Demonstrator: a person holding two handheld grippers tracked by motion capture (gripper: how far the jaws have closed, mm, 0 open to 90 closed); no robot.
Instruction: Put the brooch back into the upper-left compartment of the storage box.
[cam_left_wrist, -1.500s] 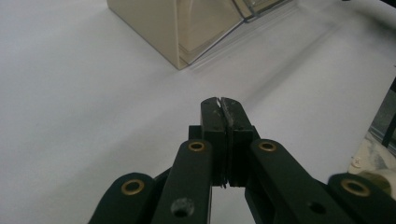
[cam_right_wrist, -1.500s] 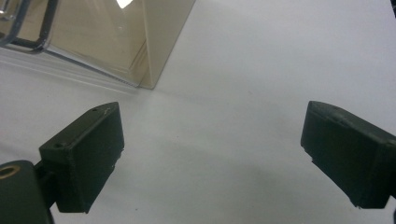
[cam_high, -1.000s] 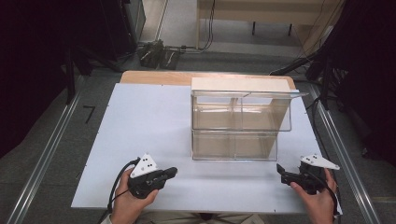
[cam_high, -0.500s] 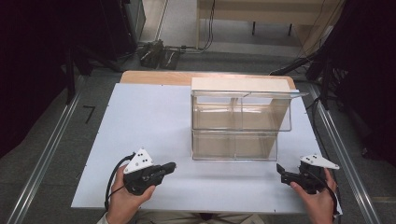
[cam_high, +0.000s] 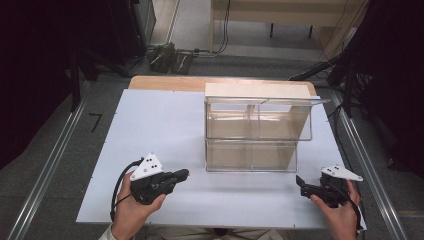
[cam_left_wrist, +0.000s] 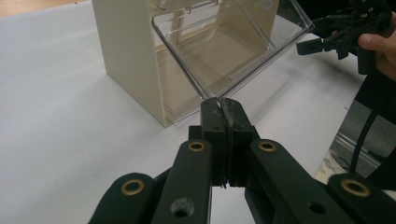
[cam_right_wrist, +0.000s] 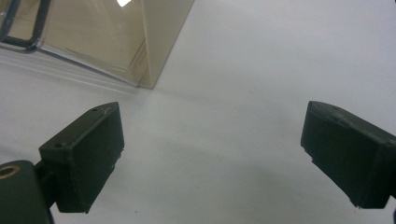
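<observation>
Clear bin (cam_high: 252, 132) stands mid-surface, front flap tilted out. Left gripper (cam_high: 184, 174) fingers closed, empty; right gripper (cam_high: 300, 181) fingers wide apart. Risk: a careless nudge slides the light bin.

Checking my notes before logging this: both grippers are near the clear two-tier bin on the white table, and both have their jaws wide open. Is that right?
Not quite. The left gripper has its jaws shut together, empty, as the left gripper view shows. The right gripper is open, and both sit near the clear bin on the white table.

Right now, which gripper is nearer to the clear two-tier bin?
Left. The left gripper, jaws shut, points at the clear bin's lower front corner. The right gripper, jaws open, sits farther off, beyond its opposite corner.
</observation>
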